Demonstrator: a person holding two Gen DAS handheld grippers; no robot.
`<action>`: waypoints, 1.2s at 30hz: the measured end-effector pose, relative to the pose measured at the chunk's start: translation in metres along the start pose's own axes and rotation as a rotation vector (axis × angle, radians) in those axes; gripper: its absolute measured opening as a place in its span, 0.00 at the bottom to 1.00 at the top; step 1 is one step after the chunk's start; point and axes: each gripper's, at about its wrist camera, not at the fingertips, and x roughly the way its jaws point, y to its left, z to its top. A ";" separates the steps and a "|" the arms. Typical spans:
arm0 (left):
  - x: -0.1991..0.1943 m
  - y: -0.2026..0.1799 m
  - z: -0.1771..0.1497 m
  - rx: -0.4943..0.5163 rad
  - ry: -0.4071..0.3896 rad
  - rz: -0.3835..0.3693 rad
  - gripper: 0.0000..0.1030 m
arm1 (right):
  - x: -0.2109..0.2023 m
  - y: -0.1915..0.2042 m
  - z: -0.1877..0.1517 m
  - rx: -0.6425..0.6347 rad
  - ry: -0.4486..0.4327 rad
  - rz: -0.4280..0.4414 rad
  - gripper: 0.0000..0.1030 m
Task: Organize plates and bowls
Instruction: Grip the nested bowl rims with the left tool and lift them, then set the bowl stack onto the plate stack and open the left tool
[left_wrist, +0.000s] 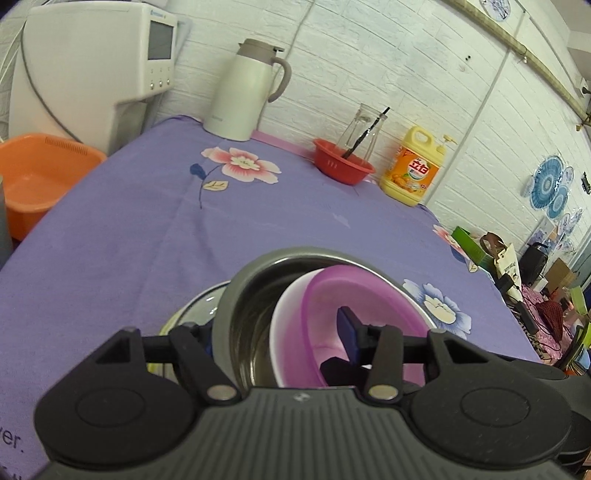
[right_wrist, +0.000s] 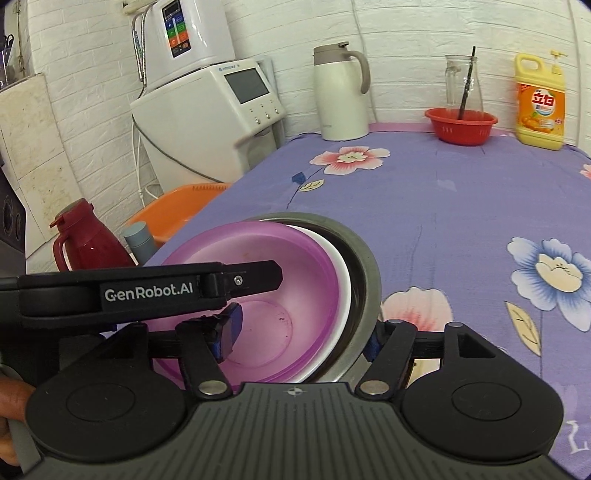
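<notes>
A purple bowl (left_wrist: 332, 302) lies nested in a white bowl (left_wrist: 275, 332), and both sit inside a steel bowl (left_wrist: 255, 280) near the front of the purple flowered tablecloth. My left gripper (left_wrist: 280, 336) straddles the stack's left rims, one finger (left_wrist: 349, 332) inside the purple bowl, the other outside the steel bowl. My right gripper (right_wrist: 303, 332) straddles the right rims of the same stack: purple bowl (right_wrist: 280, 258), white bowl (right_wrist: 343, 280), steel bowl (right_wrist: 364, 266). Its left finger (right_wrist: 229, 325) is inside. The other gripper's arm (right_wrist: 147, 291) crosses that view. A plate edge (left_wrist: 195, 302) shows under the stack.
At the back stand a white thermos jug (left_wrist: 247, 88), a red basket (left_wrist: 341, 166) with a glass carafe, and a yellow detergent bottle (left_wrist: 413, 166). An orange basin (left_wrist: 40, 177) and a red thermos (right_wrist: 81, 240) sit off the table's left edge, by a white appliance (right_wrist: 207, 118).
</notes>
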 end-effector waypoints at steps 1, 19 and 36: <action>0.001 0.001 -0.001 0.000 0.003 0.003 0.45 | 0.002 0.001 0.000 0.000 0.004 0.002 1.00; 0.026 0.009 -0.007 0.003 0.037 0.031 0.49 | 0.025 -0.007 -0.007 0.027 0.043 0.025 1.00; 0.017 0.006 -0.001 0.013 -0.004 0.044 0.70 | 0.013 0.007 -0.003 -0.069 -0.033 -0.061 1.00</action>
